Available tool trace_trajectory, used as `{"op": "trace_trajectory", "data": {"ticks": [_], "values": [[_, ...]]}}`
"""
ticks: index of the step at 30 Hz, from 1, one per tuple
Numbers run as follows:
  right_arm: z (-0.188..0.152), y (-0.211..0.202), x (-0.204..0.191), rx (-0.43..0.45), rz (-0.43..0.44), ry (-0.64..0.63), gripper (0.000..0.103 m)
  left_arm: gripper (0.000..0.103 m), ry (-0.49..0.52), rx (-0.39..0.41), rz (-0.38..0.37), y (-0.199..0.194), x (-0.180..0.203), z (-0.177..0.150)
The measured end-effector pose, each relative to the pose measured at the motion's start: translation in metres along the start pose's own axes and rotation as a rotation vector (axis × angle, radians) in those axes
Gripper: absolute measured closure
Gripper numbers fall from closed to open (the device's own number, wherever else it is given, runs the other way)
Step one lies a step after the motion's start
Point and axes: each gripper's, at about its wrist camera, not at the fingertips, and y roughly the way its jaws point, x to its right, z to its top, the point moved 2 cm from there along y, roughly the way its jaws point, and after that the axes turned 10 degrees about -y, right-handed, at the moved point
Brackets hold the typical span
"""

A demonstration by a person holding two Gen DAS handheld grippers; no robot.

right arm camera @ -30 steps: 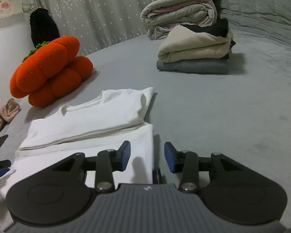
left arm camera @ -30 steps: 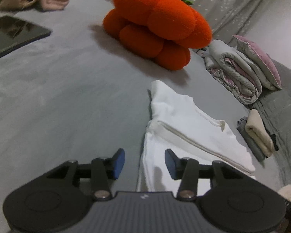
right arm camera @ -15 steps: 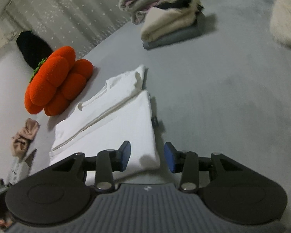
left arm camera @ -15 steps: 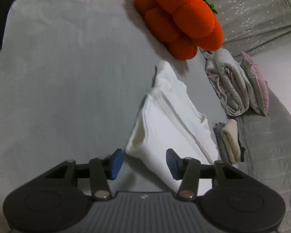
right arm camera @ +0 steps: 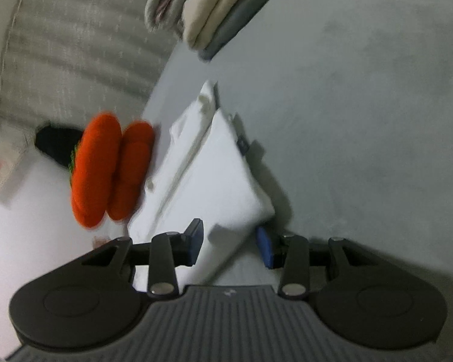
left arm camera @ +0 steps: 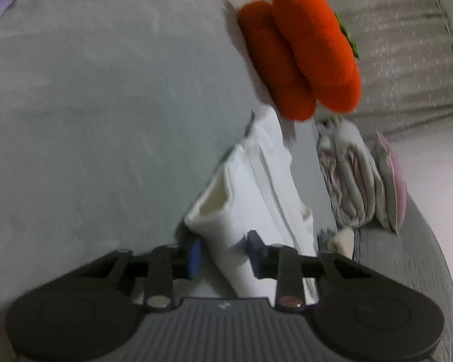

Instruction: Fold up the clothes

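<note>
White shirt: folded white shirt [left arm camera: 256, 199] lies on the grey bed cover [left arm camera: 105, 120], running from your tongs toward 1 o'clock in the left view and toward 11 o'clock [right arm camera: 214, 169] in the right view.
Left gripper [left arm camera: 225, 252]: your jaws are closing, with the shirt's near corner between the blue pads; the picture is too blurred to tell whether they press on it.
Right gripper [right arm camera: 231, 246]: your jaws stand apart, the shirt's other near corner between them, the pads not pressing it.
Orange cushion [left arm camera: 302, 48]: at 1 o'clock beyond the shirt, left view.
Folded pile [right arm camera: 214, 18]: at 12 o'clock, well apart from the shirt, right view.
</note>
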Motion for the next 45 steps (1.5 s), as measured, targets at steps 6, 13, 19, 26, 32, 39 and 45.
{"op": "trace_trajectory", "data": {"ticks": [6, 13, 19, 26, 32, 39, 45], "values": [[0.005, -0.004, 0.005, 0.066, -0.058, 0.007, 0.093, 0.098, 0.130, 0.120, 0.024, -0.006, 0.010, -0.011], [0.000, -0.005, -0.008, 0.076, -0.148, -0.232, 0.090, 0.087, 0.290, 0.147, 0.120, -0.006, 0.021, -0.014], [-0.014, -0.023, -0.040, 0.164, -0.229, -0.518, 0.079, 0.068, 0.442, 0.275, 0.135, -0.025, 0.051, -0.022], [-0.046, 0.004, -0.086, 0.126, -0.168, -0.787, 0.079, 0.068, 0.642, 0.084, 0.063, 0.004, 0.074, -0.060], [-0.074, 0.034, -0.103, 0.013, -0.137, -0.907, 0.079, 0.068, 0.782, -0.037, 0.061, 0.032, 0.072, -0.090], [-0.092, 0.047, -0.096, -0.045, -0.175, -1.022, 0.092, 0.077, 0.828, -0.050, 0.091, 0.030, 0.059, -0.092], [-0.075, 0.027, -0.076, -0.039, -0.164, -0.975, 0.099, 0.095, 0.725, -0.051, 0.100, 0.008, 0.041, -0.057]]}}
